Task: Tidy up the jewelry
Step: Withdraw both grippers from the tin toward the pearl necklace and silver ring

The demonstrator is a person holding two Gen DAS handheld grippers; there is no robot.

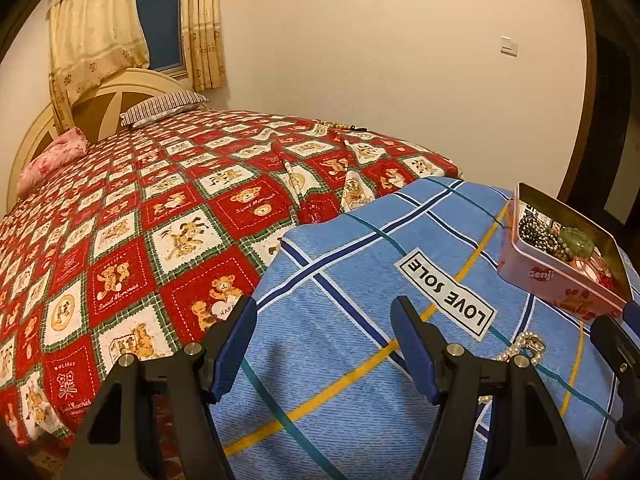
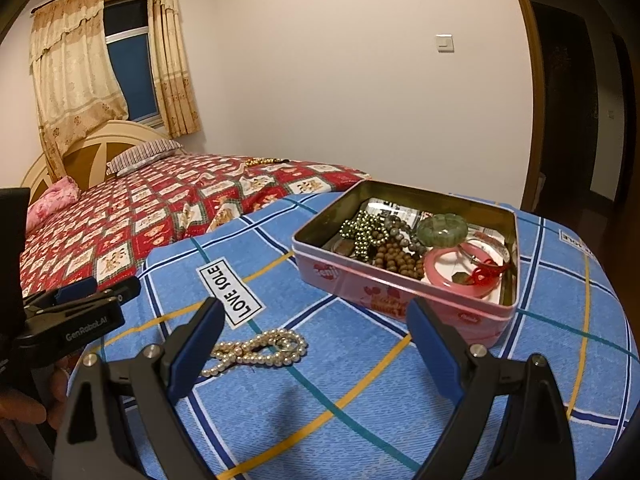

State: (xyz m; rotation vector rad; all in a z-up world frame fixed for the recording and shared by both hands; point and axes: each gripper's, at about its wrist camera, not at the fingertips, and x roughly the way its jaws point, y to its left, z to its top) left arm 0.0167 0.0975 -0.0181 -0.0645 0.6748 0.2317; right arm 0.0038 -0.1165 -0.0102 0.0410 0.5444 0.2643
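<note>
A pink tin box (image 2: pixel 404 296) stands open on a blue plaid cloth (image 2: pixel 320 400). It holds several bead strings, a green bangle (image 2: pixel 442 230) and a pink bangle (image 2: pixel 460 276). A pearl necklace (image 2: pixel 260 350) lies on the cloth in front of the tin's left end. My right gripper (image 2: pixel 316 320) is open and empty, just behind the necklace, which lies toward its left finger. My left gripper (image 1: pixel 324 320) is open and empty over the cloth, left of the tin (image 1: pixel 560 280) and the necklace (image 1: pixel 524 346). It also shows at the left of the right wrist view (image 2: pixel 100 290).
The blue cloth covers the near end of a bed with a red teddy-bear quilt (image 1: pixel 140 220). A string of wooden beads (image 2: pixel 264 161) lies at the quilt's far edge. Pillows (image 1: pixel 164 108) and a headboard are at the far left. A doorway (image 2: pixel 568 112) is on the right.
</note>
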